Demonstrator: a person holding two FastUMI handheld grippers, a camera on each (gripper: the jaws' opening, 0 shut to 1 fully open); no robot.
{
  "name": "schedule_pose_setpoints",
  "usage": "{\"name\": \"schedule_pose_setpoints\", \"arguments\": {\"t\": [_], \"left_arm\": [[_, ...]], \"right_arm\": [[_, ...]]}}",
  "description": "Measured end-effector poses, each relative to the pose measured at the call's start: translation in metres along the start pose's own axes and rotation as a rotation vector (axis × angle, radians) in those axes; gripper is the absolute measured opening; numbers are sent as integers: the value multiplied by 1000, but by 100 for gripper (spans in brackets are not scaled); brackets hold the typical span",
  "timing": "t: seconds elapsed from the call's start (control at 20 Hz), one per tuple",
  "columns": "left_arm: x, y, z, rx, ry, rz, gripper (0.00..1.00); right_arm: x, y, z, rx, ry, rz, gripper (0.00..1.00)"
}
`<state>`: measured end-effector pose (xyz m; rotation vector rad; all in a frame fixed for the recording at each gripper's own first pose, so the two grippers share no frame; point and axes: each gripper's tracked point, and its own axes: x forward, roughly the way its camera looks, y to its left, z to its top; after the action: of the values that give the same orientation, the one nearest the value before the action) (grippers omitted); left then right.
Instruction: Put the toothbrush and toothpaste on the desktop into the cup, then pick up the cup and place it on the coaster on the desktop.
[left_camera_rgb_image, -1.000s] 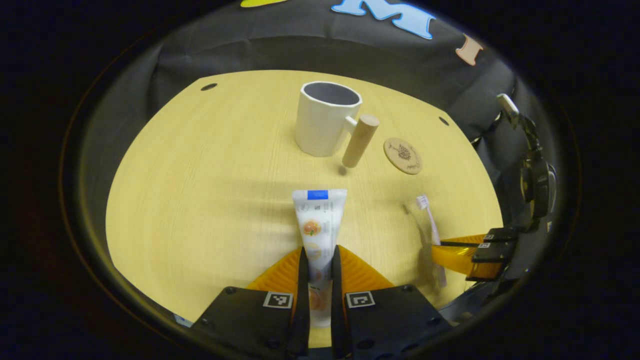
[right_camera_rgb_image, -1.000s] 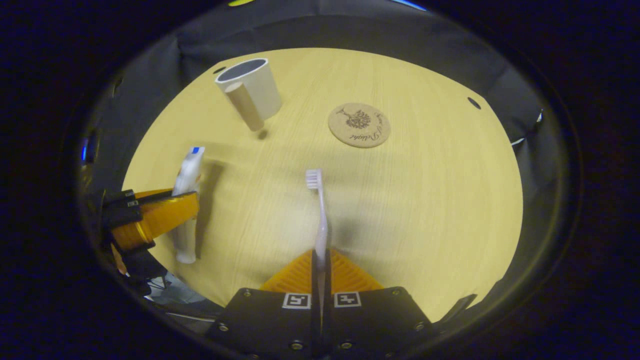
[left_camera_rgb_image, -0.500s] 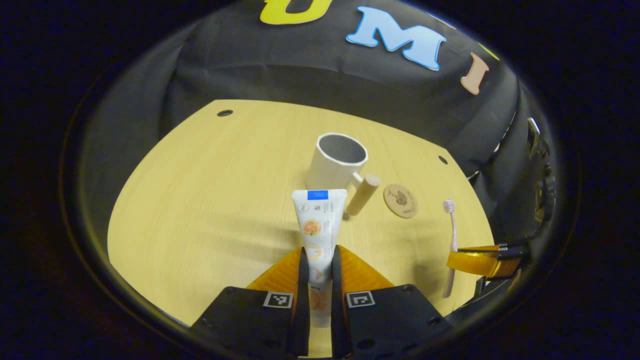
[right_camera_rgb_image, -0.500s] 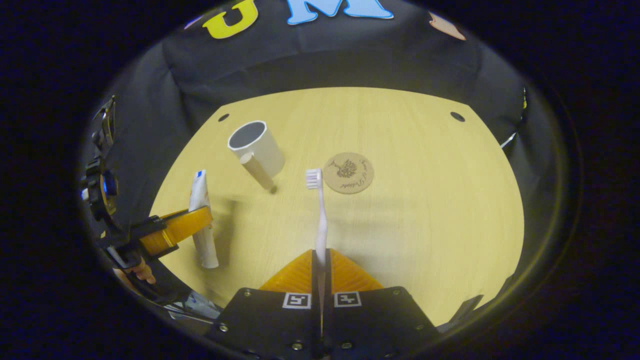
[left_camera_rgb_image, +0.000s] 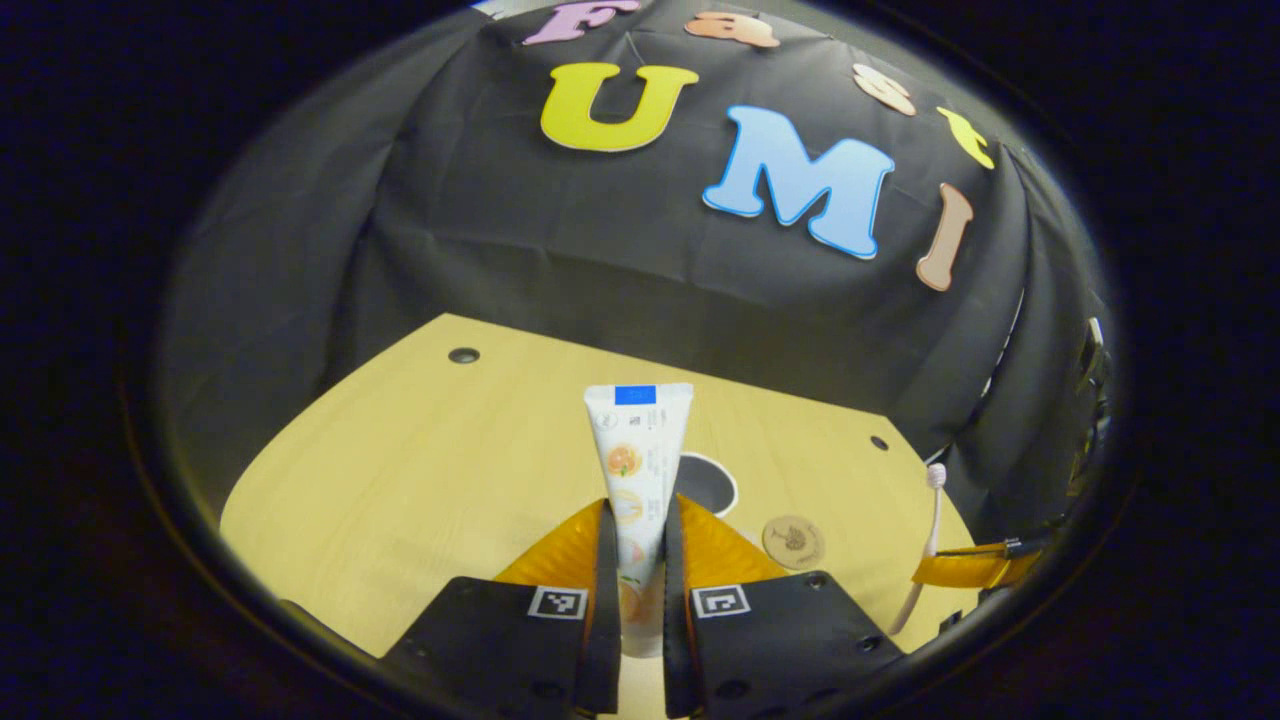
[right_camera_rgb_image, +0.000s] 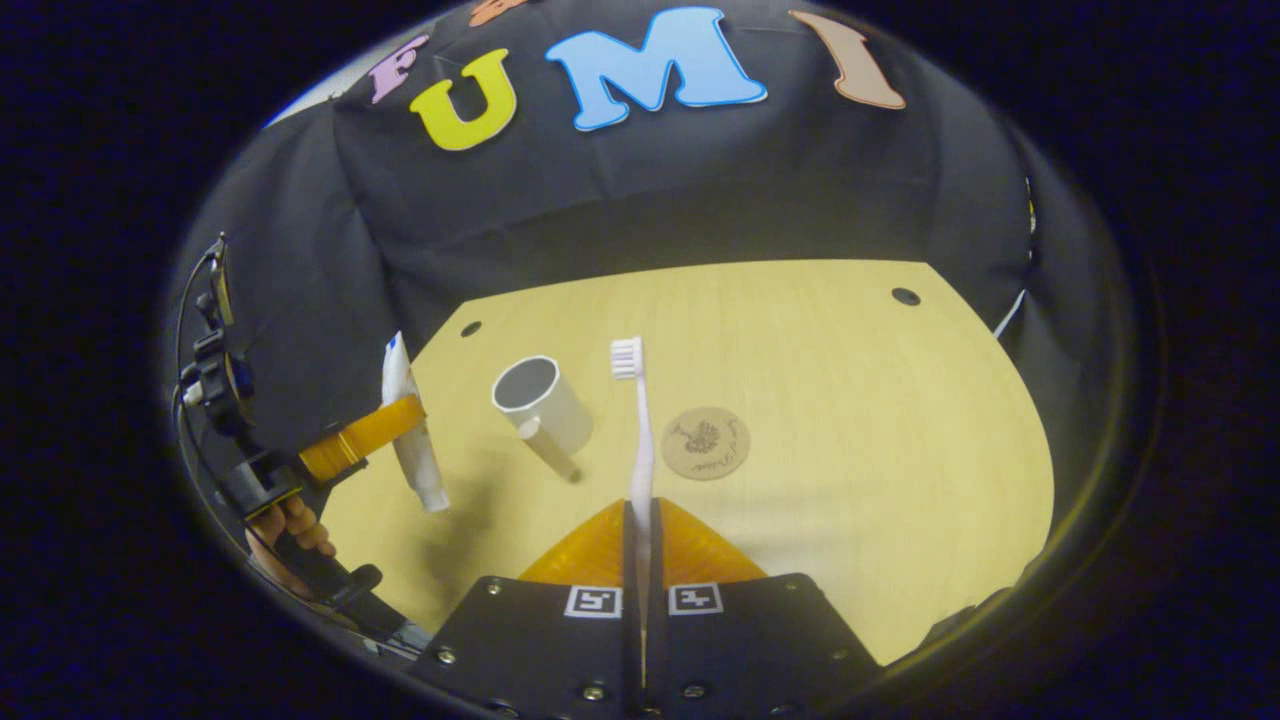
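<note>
My left gripper (left_camera_rgb_image: 636, 530) is shut on a white toothpaste tube (left_camera_rgb_image: 638, 450) that stands up between its fingers, lifted well above the desk. Behind the tube I see part of the cup's rim (left_camera_rgb_image: 712, 482). My right gripper (right_camera_rgb_image: 640, 525) is shut on a pale toothbrush (right_camera_rgb_image: 637, 420), bristles up. In the right gripper view the white cup (right_camera_rgb_image: 545, 403) with its wooden handle stands on the desk, the round coaster (right_camera_rgb_image: 707, 442) to its right. The left gripper (right_camera_rgb_image: 365, 438) with the toothpaste tube (right_camera_rgb_image: 410, 430) hangs left of the cup there. The toothbrush (left_camera_rgb_image: 927, 530) shows at the far right of the left gripper view.
The yellow wooden desktop (right_camera_rgb_image: 850, 400) has small dark holes near its back corners (right_camera_rgb_image: 906, 296). Black cloth walls close it in behind and at the sides. A hand (right_camera_rgb_image: 290, 525) holds the left gripper at the lower left. The coaster (left_camera_rgb_image: 793, 541) lies right of the cup.
Both grippers have risen high above the desk with the toothpaste and the toothbrush still held, and both views have tilted up toward the back wall. Cup and coaster now look smaller and lower.
</note>
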<state>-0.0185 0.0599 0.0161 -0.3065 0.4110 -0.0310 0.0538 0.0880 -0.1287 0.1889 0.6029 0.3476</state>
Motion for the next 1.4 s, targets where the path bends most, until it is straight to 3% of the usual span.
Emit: {"name": "schedule_pose_setpoints", "arguments": {"t": [0.25, 0.55, 0.9, 1.4], "left_arm": [[27, -15, 47, -4, -161, -65, 24], [64, -36, 78, 10, -287, -139, 23], [113, -54, 57, 54, -250, -175, 23], [135, -50, -9, 121, -44, -157, 31]], "right_arm": [[-12, 7, 16, 28, -65, 11, 3], [-13, 5, 16, 73, -65, 2, 3], [-14, 1, 14, 99, -69, -10, 4], [-14, 7, 9, 100, -64, 22, 4]]}}
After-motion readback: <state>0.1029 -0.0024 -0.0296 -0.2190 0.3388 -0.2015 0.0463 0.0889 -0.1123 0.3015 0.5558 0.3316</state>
